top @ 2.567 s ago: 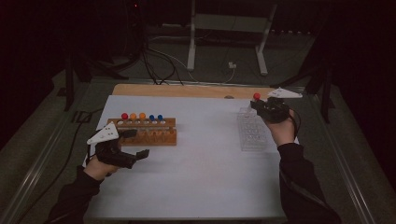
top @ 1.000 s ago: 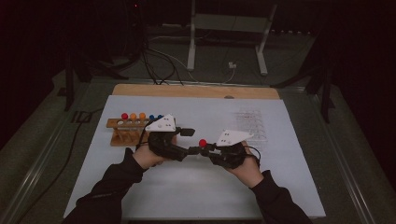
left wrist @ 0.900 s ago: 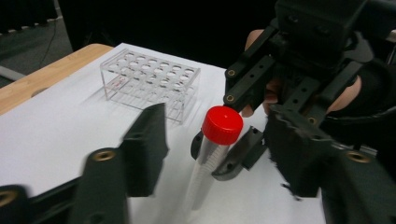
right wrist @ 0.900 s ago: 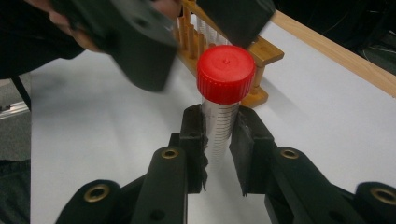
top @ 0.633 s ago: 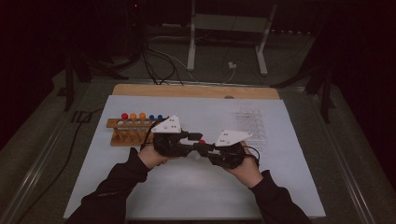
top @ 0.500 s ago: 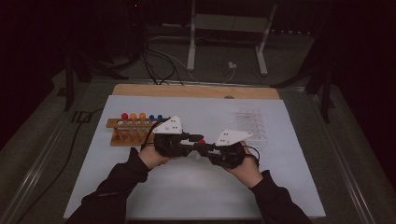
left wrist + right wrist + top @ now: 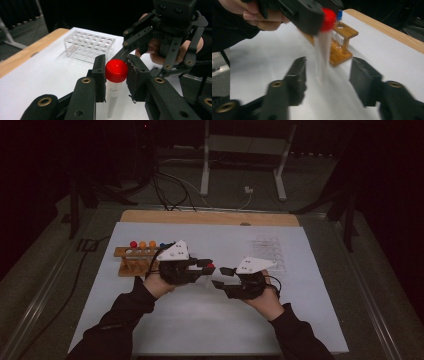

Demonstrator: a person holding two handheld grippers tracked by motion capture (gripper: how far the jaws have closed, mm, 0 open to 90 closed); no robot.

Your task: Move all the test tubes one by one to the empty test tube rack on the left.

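Nearest the person, both forearms in dark sleeves come in over the white sheet on the table [image 7: 165,320]. The left tongs [image 7: 206,265] are clamped on a clear tube with a red cap [image 7: 116,70]; in the left gripper view the two pads press the cap from either side, and the tube body hangs below them, upright, clear of the table. These tongs have just been closing onto it.

The right tongs [image 7: 220,276] stand just beside and facing the left ones, jaws apart. In the right gripper view the tube hangs between and beyond the two pads without touching either; that picture is blurred. These tongs have just been opening, and nothing is gripped in them.

Farther off, on the left side of the sheet, a wooden rack [image 7: 134,261] holds tubes with red, orange and blue caps. On the right side, behind the right hand, stands a clear plastic rack [image 7: 270,251] with rows of holes. A wooden board [image 7: 210,217] borders the far edge of the sheet.
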